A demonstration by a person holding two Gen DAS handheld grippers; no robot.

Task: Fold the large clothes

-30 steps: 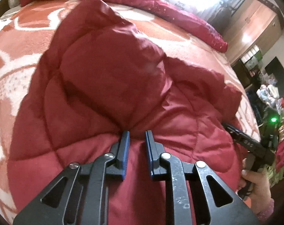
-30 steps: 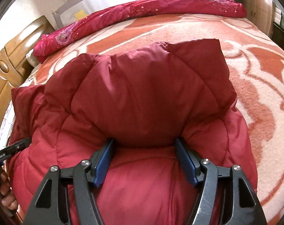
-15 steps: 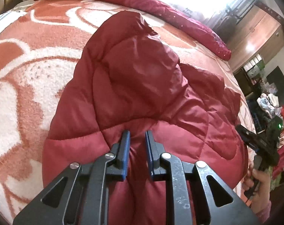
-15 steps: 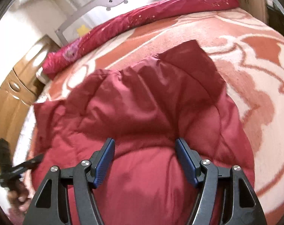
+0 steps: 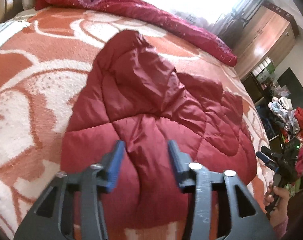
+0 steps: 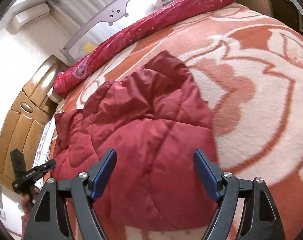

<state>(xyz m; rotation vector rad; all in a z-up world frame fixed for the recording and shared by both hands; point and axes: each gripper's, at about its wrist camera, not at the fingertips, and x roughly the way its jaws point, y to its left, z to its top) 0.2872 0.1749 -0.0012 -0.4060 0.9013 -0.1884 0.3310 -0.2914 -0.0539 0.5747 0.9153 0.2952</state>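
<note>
A dark red quilted puffer jacket lies folded in a bundle on the orange-and-white blanket; it also shows in the right wrist view. My left gripper is open and empty, just above the jacket's near edge. My right gripper is wide open and empty, above the near part of the jacket. The left gripper appears at the left edge of the right wrist view. The right gripper appears at the right edge of the left wrist view.
A rolled magenta quilt lies along the far side of the bed, also seen in the right wrist view. A wooden headboard stands to the left. A wooden wardrobe and a pile of clothes stand beyond the bed.
My left gripper has opened and let go of the jacket fabric. Both grippers have pulled back and up from the jacket, which now lies settled on the blanket.
</note>
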